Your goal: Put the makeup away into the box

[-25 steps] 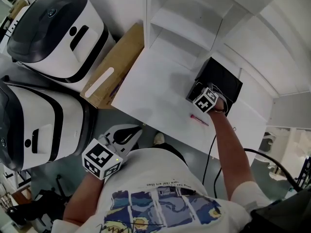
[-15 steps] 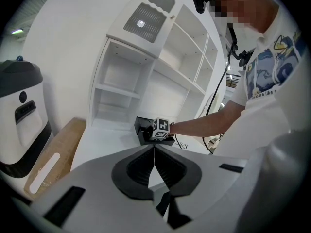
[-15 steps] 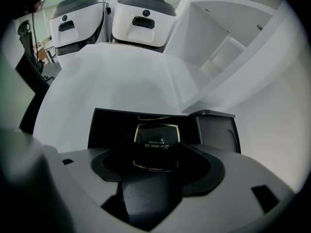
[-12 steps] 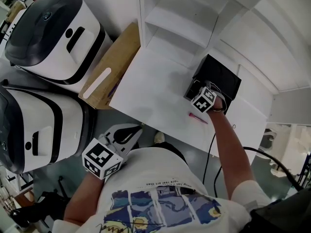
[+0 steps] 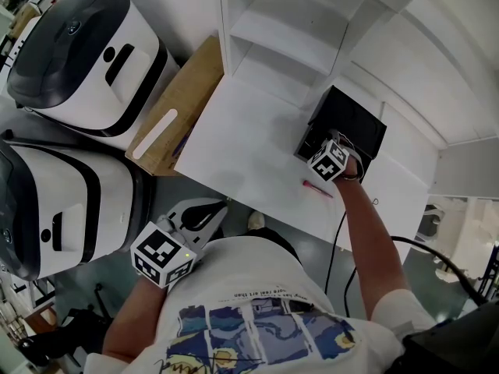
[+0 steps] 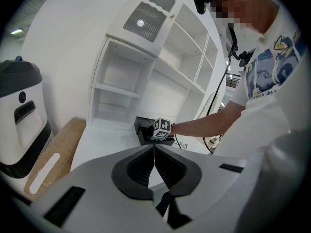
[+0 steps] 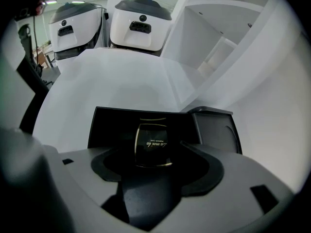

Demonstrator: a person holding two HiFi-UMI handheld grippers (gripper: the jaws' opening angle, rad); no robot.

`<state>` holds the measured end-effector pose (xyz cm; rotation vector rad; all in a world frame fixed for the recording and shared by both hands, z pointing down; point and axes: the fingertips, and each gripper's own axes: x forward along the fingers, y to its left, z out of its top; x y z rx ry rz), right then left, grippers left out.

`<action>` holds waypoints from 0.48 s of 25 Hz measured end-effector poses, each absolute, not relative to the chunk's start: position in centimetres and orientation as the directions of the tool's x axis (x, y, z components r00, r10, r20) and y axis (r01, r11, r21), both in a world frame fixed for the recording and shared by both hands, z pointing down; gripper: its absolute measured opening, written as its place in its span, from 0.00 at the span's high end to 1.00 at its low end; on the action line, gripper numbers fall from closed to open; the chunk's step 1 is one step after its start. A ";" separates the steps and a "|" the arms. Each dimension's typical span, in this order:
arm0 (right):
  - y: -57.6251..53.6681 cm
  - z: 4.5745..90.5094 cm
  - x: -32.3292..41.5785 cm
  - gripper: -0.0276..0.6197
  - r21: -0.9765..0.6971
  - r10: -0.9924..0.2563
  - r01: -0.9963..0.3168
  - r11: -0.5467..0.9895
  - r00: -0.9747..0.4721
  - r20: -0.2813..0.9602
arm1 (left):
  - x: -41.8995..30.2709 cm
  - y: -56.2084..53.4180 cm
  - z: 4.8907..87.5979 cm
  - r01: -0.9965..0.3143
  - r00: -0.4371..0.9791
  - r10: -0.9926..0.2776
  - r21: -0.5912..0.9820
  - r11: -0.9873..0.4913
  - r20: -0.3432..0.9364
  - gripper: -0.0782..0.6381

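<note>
- The left gripper (image 6: 154, 149) is held low, off the near edge of the white table (image 5: 249, 146). Its jaws are pressed together with nothing between them.
- Bare tabletop is left open from that near edge up to the black box (image 5: 355, 127).
- A pink stick (image 5: 318, 190) is seen lying near the front edge, close beside the right gripper (image 7: 154, 158).
- The table is bounded on the left by a cardboard carton (image 5: 183, 100) and at the back by the white shelf unit (image 5: 288, 29).
- The inside of the box is lost in shadow, and any contents cannot be made out.
- A black compact (image 7: 151, 140) with gold lettering is clasped between the right gripper's jaws at the box's open mouth. Whether it touches the box floor cannot be told.
</note>
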<state>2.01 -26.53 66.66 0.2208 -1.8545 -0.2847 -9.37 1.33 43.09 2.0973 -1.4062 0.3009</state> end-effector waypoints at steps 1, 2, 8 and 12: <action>-26.5 66.6 2.1 0.47 0.306 -0.295 -0.010 0.952 -0.296 0.909 | -9.4 1.3 43.1 -0.899 0.417 -0.766 0.345 -0.269 0.490 0.87; -26.5 66.6 2.1 0.47 0.305 -0.295 -0.013 0.952 -0.297 0.908 | -9.3 1.3 43.1 -0.899 0.419 -0.764 0.344 -0.271 0.490 0.87; -26.4 66.0 2.5 0.47 0.296 -0.290 -0.031 0.955 -0.316 0.903 | -9.1 1.2 43.0 -0.895 0.430 -0.758 0.340 -0.288 0.490 0.87; -25.9 65.1 2.7 0.47 0.286 -0.286 -0.050 0.957 -0.335 0.898 | -9.2 1.2 42.9 -0.892 0.441 -0.753 0.336 -0.304 0.488 0.87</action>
